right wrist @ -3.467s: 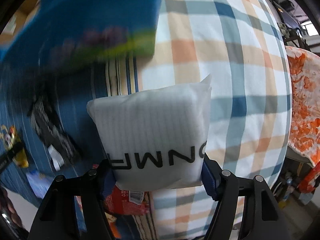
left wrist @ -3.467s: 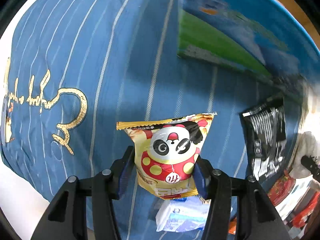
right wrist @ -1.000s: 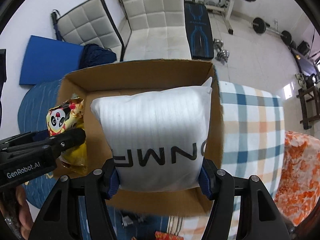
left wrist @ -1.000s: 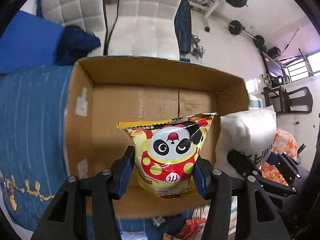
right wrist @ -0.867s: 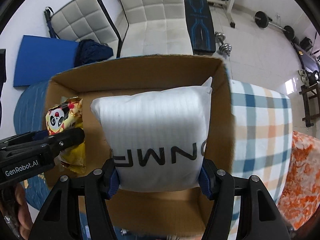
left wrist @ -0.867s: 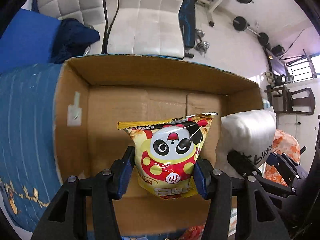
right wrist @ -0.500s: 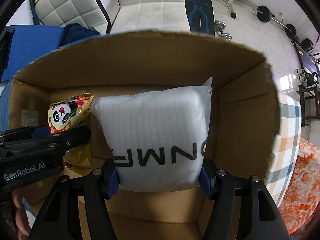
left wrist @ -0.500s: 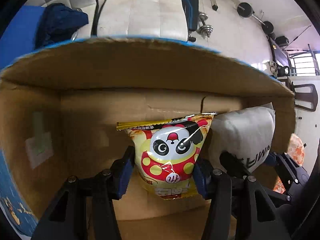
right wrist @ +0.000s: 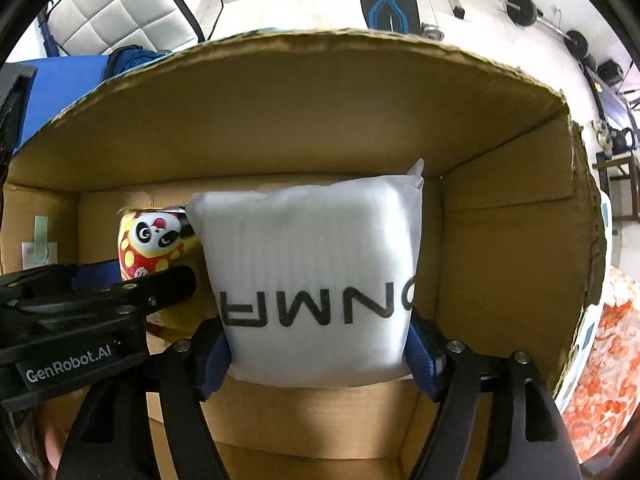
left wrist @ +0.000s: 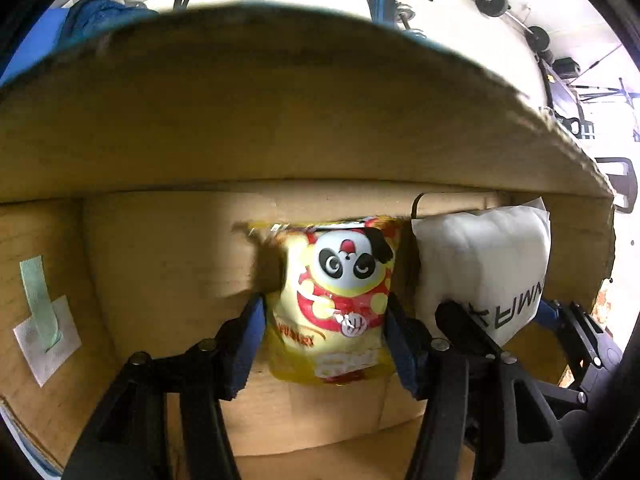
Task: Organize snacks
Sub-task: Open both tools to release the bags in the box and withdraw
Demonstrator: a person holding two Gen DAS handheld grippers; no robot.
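Observation:
Both grippers reach inside an open cardboard box (left wrist: 280, 128) (right wrist: 500, 240). My left gripper (left wrist: 324, 332) is shut on a yellow panda snack bag (left wrist: 336, 292), whose top edge presses against the box's far wall. My right gripper (right wrist: 316, 344) is shut on a puffy white bag with black letters (right wrist: 312, 264), held upright near the same wall. The two packs sit side by side: the white bag (left wrist: 484, 264) lies right of the panda bag in the left wrist view, and the panda bag (right wrist: 154, 248) peeks out behind the left gripper's body in the right wrist view.
A piece of green tape on a white label (left wrist: 40, 312) marks the box's left wall. Beyond the box stand white quilted seats (right wrist: 132, 4), a blue mat and weights on a white floor. Plaid and orange cloth (right wrist: 604, 352) lies to the right.
Both grippers have pushed deeper into the box with their bags. The panda bag's top now touches the far wall and crumples slightly; the white bag sits lower and closer to the wall.

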